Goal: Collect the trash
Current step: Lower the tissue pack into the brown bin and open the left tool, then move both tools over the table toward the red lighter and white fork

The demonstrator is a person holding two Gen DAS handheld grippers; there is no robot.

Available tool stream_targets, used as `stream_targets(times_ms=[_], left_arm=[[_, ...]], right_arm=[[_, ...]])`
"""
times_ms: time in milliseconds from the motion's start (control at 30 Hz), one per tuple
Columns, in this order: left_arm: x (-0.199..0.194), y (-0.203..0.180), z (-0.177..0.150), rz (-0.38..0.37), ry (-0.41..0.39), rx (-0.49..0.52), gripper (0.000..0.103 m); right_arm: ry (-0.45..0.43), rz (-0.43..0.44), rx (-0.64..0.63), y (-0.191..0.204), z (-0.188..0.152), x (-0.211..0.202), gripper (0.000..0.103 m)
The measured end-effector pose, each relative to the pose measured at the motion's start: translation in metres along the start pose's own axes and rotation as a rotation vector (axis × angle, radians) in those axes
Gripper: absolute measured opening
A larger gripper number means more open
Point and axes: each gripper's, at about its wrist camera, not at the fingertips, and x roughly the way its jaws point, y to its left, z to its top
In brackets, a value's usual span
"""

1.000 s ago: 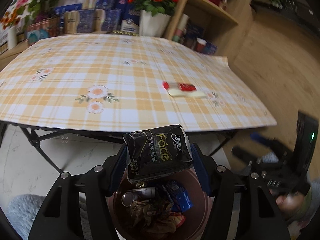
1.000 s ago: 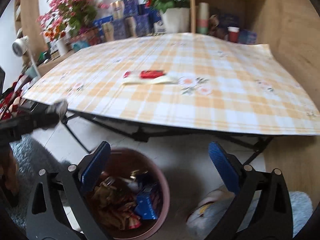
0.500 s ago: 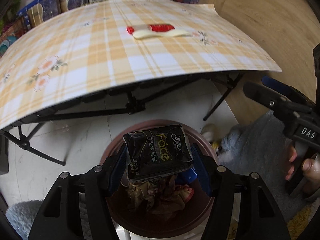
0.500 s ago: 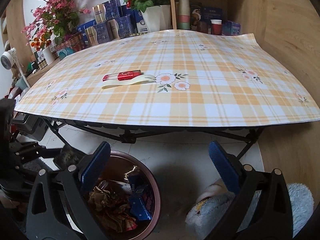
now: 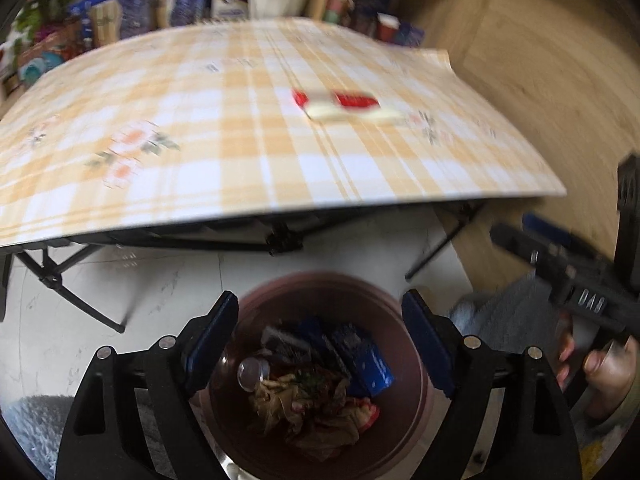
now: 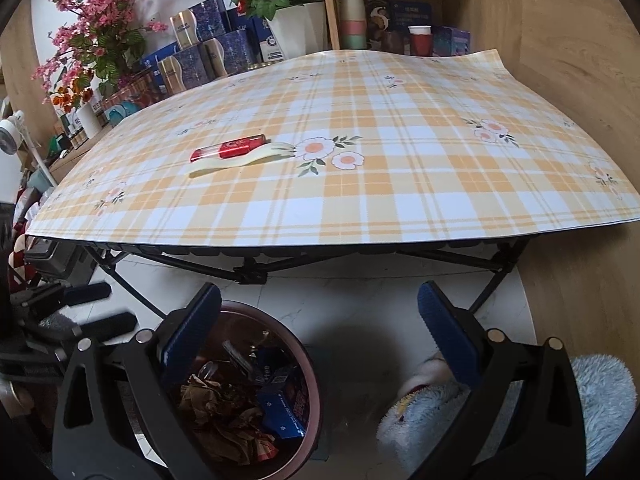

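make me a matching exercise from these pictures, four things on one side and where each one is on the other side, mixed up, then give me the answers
Things:
1. red packet
2. blue box
3. red cup
4. left gripper

Places:
A. open above the bin
B. on the checked table
C. on the shelf behind the table
D. inside the bin with other trash

Pairs: 1-B, 2-D, 3-C, 4-A
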Motion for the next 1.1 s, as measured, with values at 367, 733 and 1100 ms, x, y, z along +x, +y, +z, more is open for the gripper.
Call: stream_targets(times_ms=[367, 733, 1100], left_arm=[[-0.053, 0.038, 0.011, 0.099, -0.285, -0.178, 0.087], [-0.059, 0.035, 0.015, 0.130, -0.340, -0.132, 0.088], [-0.063, 0.050, 0.023, 0.138, -0.381, -0.194, 0.088]], right_arm=[[0.001, -0.002, -0.071, 0.011, 0.002, 0.001, 0.097], [0.016, -0.002, -0.109, 0.011, 0.021, 0.005, 0.097], [0.067, 0.024, 0.021, 0.010, 0.057, 0.031, 0.097]])
